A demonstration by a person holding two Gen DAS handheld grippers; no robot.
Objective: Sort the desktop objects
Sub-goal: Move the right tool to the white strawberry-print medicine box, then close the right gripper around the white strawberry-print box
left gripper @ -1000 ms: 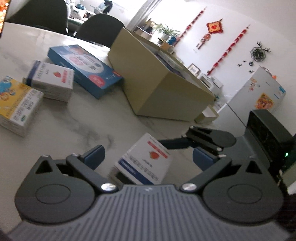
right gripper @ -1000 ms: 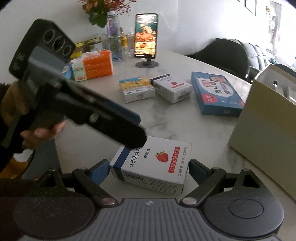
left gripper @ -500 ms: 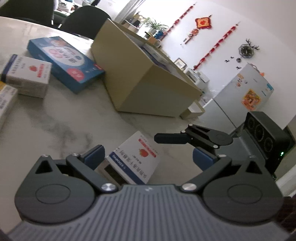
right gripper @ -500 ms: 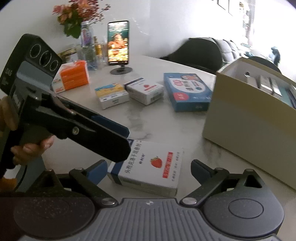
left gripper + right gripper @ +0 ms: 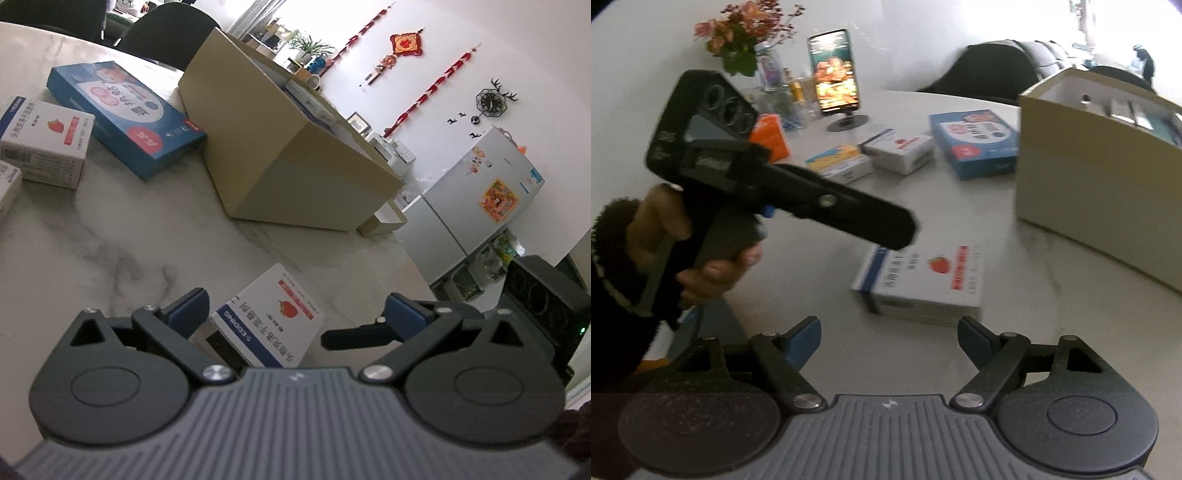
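White strawberry-printed carton point(image 5: 923, 284) laid flat on marble worktop point(image 5: 110, 236); right gripper point(image 5: 889, 334) jaws spread, just narrowed, nothing clamped; left gripper point(image 5: 295, 306) spread wide, nothing gripped.

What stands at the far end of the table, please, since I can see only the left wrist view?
Observer: A phone stands upright on a round stand, its screen lit.
Operator: Thank you. Is anything beside it?
Observer: Pink flowers in a glass vase stand to its left in the right wrist view.
Operator: And nearer to us?
Observer: An orange box sits in front of that vase, partly hidden.
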